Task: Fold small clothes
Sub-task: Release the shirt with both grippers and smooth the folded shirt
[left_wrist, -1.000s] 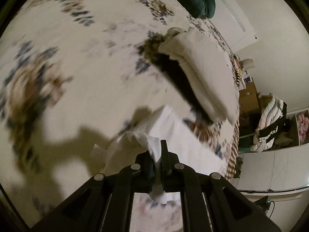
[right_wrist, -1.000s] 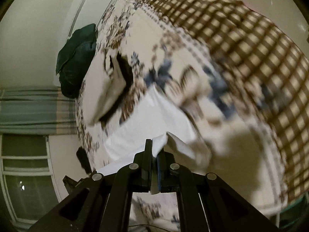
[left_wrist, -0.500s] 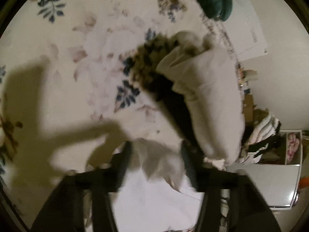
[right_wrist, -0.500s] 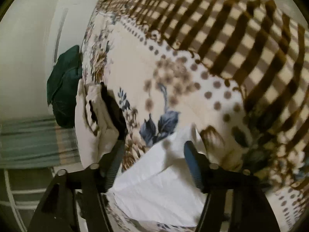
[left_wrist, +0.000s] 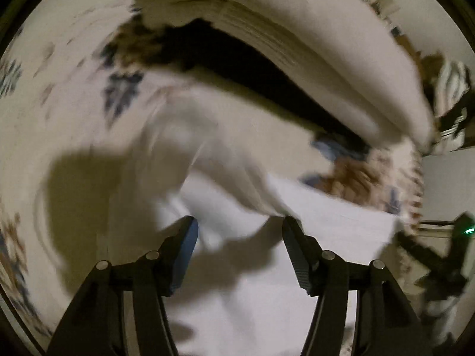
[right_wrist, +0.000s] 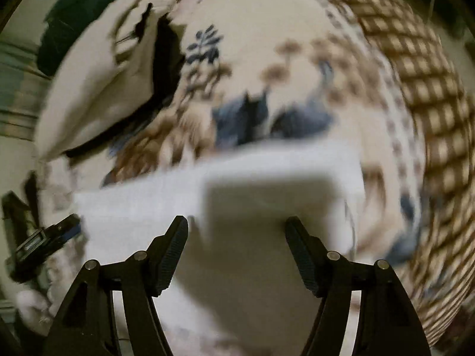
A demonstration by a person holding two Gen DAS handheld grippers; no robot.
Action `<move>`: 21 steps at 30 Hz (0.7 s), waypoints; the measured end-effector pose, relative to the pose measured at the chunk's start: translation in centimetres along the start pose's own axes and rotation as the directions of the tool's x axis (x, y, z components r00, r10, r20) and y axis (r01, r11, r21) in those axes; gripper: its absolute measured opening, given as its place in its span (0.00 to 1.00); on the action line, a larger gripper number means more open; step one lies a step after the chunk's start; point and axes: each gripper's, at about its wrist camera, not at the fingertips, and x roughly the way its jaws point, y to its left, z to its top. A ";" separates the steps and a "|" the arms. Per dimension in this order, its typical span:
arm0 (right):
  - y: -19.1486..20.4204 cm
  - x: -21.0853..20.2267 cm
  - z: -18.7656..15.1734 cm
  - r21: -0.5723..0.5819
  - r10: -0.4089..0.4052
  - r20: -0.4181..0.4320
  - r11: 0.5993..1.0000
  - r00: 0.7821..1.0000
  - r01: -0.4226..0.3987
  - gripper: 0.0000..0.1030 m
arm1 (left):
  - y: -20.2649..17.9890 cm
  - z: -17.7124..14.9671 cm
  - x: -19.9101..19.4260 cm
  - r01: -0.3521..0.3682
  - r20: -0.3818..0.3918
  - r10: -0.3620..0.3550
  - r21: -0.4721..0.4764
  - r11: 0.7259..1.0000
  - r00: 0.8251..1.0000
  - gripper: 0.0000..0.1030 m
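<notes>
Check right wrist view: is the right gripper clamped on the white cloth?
No. The right gripper has its jaws standing wide apart, and the white cloth lies flat on the floral bedspread below, touching neither finger.

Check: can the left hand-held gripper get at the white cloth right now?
Probably yes. The left hand-held gripper is open above the white cloth, and nothing sits between them; the beige folded pile lies further off.

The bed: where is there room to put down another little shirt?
Free: flowery bedspread between the white folded cloth and the brown checked border. Crowded: the beige pile of clothes with the dark green pillow behind it.
</notes>
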 end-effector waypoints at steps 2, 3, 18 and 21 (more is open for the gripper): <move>0.3 0.6 2.0 0.013 -0.037 0.042 0.999 0.998 0.036 0.68 | 0.1 1.9 0.5 -0.009 0.019 0.009 -0.024 1.000 1.000 0.55; 0.3 1.0 3.1 0.031 -0.049 0.049 0.998 0.998 0.047 0.68 | 0.4 3.0 0.6 -0.008 0.035 0.009 -0.044 0.999 0.999 0.55; -8.4 -7.5 -12.4 0.431 0.172 0.151 0.875 0.973 -0.221 0.68 | 7.5 -8.9 -6.6 0.154 0.092 -0.131 -0.324 0.934 0.987 0.55; -10.0 -4.9 -15.8 0.508 0.289 0.162 0.795 0.944 -0.331 0.68 | 8.9 -12.8 -5.3 0.215 0.095 -0.193 -0.432 0.876 0.977 0.55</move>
